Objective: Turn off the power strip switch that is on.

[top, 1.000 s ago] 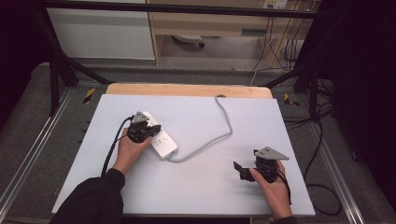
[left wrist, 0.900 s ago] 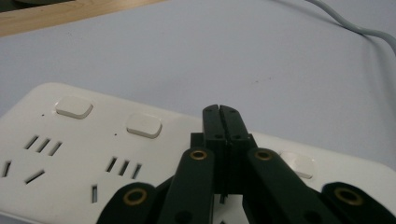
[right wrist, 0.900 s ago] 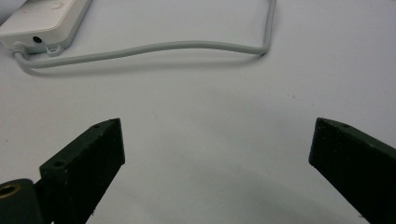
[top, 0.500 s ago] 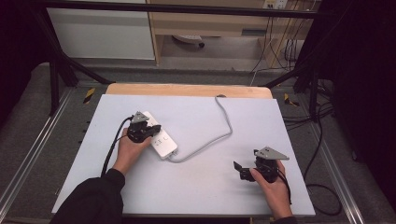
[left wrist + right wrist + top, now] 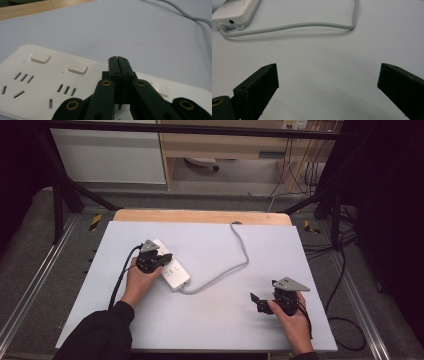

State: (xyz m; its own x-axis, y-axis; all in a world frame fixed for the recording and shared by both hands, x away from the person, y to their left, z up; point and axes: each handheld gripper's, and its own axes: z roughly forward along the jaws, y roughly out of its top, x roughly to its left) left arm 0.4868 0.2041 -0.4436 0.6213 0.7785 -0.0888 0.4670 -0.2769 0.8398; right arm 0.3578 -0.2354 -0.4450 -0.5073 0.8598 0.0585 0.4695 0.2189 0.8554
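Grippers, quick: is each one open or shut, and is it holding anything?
Left gripper: shut, holding nothing, tips over the white power strip.
Right gripper: open, empty, above the table.

The left gripper point(image 5: 159, 258) is black, with a grey three-cornered plate on top and a black cable trailing back beside the forearm. Up close, its jaw links are matte black bars pinned with brass-ringed rivets. The right gripper point(image 5: 259, 302) is black too, under the same kind of grey plate, its jaw tips blocky with small screw holes. A dark sleeve point(image 5: 100, 335) covers the left forearm.
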